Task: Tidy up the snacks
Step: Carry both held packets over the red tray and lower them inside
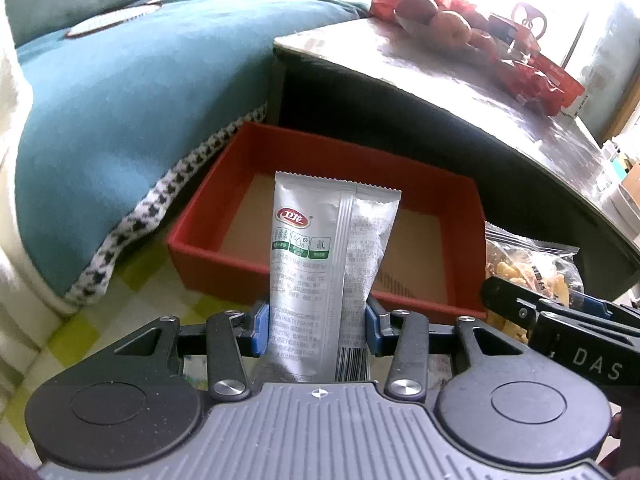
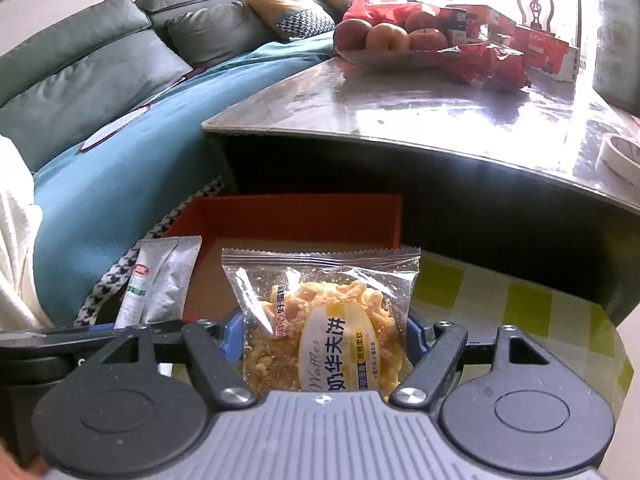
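Observation:
My left gripper [image 1: 316,326] is shut on a silver snack packet [image 1: 320,256] with a red logo, held upright above the near wall of a red box [image 1: 192,236]. The box sits on the floor with a brown bottom and nothing in it. My right gripper [image 2: 326,338] is shut on a clear waffle snack bag [image 2: 320,312] with a yellow label, just right of the left one. The waffle bag [image 1: 528,272] and right gripper [image 1: 552,320] show at the right of the left wrist view. The silver packet [image 2: 160,284] and red box [image 2: 300,216] show in the right wrist view.
A low table [image 2: 400,104] with a glossy top stands behind the box, carrying apples [image 2: 384,38], red bags [image 2: 484,64] and a tape roll [image 2: 620,156]. A sofa with a teal blanket [image 1: 120,100] lies left. The floor mat [image 2: 500,308] is yellow-checked.

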{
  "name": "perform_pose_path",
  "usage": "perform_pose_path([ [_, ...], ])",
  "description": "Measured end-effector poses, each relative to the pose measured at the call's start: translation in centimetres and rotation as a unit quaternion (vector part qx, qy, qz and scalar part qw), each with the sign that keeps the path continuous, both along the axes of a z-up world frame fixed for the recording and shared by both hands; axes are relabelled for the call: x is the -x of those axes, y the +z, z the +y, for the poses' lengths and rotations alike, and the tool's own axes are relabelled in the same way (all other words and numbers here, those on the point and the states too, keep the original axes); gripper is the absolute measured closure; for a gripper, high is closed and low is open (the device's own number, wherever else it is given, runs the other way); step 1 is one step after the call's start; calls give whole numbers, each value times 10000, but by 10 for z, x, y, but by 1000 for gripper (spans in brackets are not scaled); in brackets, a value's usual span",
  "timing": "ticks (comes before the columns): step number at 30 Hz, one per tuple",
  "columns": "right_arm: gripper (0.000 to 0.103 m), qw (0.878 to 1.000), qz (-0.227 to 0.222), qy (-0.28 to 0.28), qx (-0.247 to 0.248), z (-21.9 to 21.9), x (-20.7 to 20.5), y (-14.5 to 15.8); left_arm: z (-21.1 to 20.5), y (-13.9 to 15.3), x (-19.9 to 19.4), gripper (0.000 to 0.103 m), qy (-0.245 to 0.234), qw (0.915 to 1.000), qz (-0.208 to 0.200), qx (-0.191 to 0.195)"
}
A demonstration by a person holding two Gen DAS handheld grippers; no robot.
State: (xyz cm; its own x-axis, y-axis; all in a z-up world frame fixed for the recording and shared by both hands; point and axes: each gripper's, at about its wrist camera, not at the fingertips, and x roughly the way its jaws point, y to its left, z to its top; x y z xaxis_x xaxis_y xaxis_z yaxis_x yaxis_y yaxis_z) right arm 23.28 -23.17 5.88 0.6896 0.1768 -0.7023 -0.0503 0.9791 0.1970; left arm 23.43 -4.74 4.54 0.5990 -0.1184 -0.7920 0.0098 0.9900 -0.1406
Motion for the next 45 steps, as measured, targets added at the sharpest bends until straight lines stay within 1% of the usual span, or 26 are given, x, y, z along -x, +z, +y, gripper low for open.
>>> perform_pose_path([
  [10, 28, 9999, -47, -83, -70, -6, -25, -4, -4, -3, 1, 50, 47, 9999, -80, -96],
  [26, 28, 9999, 18, -113, -25, -2, -60, -19, -11, -14, -40, 50, 185, 9993, -100, -297],
  [31, 28, 9999, 75, -125, 6, -1, -67, -27, -8, -20, -52, 50, 264, 9991, -50, -319],
  [45, 28, 9999, 119, -102, 25, 3, -82, -40, -8, -34, -72, 50, 342, 9984, 69, -450],
])
